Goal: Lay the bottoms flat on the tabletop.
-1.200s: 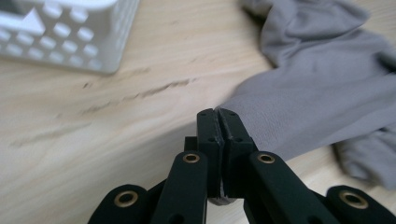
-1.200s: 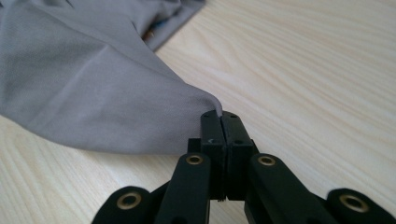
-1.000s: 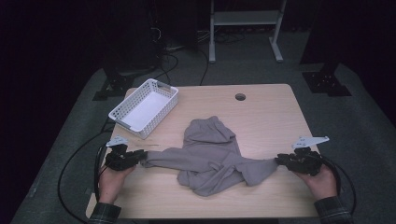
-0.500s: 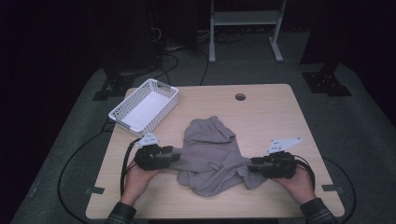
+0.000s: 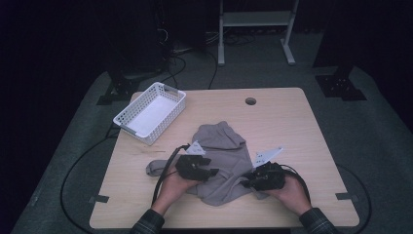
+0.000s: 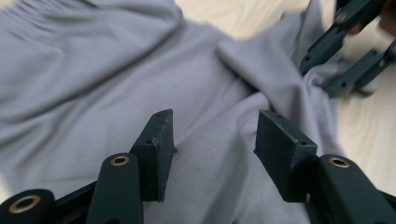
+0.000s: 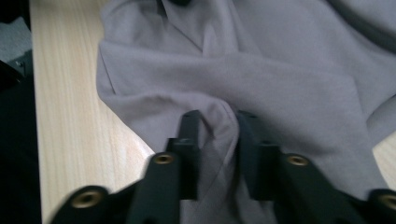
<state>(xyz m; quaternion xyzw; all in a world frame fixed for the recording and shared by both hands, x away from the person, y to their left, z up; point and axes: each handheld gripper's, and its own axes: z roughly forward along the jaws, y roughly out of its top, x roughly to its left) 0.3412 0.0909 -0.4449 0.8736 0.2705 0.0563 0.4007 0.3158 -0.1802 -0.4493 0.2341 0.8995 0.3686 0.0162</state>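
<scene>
Dark floor and black stands lie all around a light wooden table [image 5: 292, 126]. From the high view, a grey cloth [image 5: 221, 161] lies crumpled near the front edge of the table, about in the middle. A white basket [image 5: 151, 112] sits by the back left corner, well apart from the cloth. The left gripper [image 5: 210, 171] rests on the left part of the cloth, and the right gripper [image 5: 247, 183] is at the cloth's right part, both close together.

From the left gripper view, its two black jaws stand about half open over the cloth [image 6: 116, 79], with cloth below the gap and nothing pinched. The right gripper [image 6: 345, 51] shows at the top right, on the cloth's edge.

From the right gripper view, its jaws have just been closing, and a fold of the cloth [image 7: 261, 70] is squeezed between them. Bare table [image 7: 65, 116] shows on the left.
</scene>
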